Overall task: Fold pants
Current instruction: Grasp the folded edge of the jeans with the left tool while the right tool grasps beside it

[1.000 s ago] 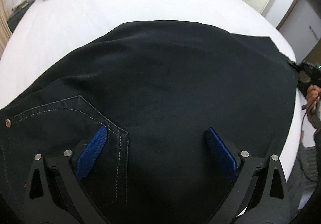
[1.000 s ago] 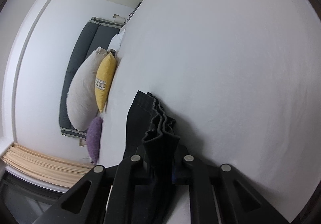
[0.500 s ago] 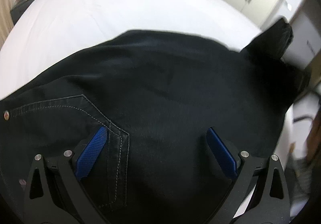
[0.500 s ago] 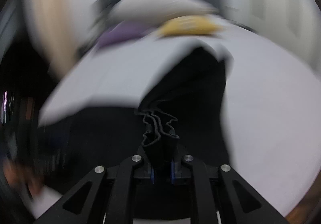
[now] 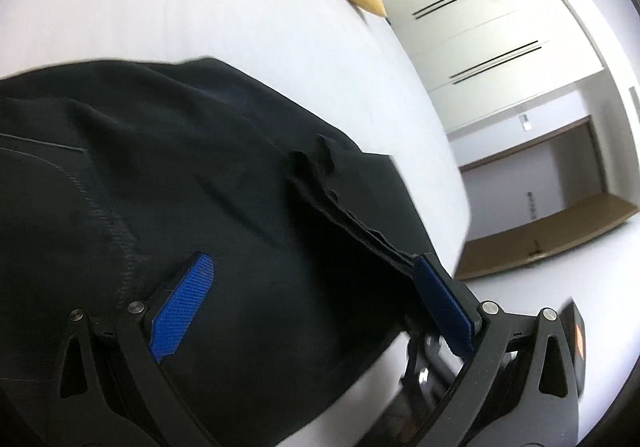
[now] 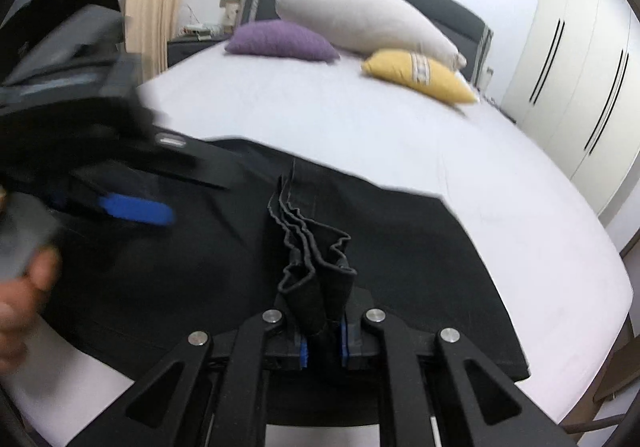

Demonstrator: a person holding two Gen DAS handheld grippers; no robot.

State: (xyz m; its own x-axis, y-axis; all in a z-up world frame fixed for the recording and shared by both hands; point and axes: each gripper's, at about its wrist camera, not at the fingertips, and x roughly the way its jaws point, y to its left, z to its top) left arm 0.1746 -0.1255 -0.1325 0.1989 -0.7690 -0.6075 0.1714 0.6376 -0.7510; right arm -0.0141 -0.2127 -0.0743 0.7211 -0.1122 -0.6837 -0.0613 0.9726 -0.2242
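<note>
Black pants (image 6: 400, 247) spread on bed (image 6: 360, 119). Right hand-held gripper (image 6: 323, 343) clamped on bunched hem; left hand-held gripper (image 5: 316, 311) wide apart, empty. Purple pillow (image 6: 280, 41), yellow pillow (image 6: 420, 75) well beyond.

A bed (image 6: 400, 135) with a plain white sheet carries everything. Black pants (image 6: 420, 247) lie spread across the near part of the sheet, directly beneath and ahead of the right gripper's fingers (image 6: 362, 323) and spreading out to either side of them; in the left wrist view the same cloth (image 5: 200, 175) lies under both blue pads. Far beyond the fingertips, at the head of the bed, rest three pillows: a purple one (image 6: 280, 41) to the left, a long pale one (image 6: 364, 15) behind it, and a yellow one (image 6: 420, 77) to the right.
</note>
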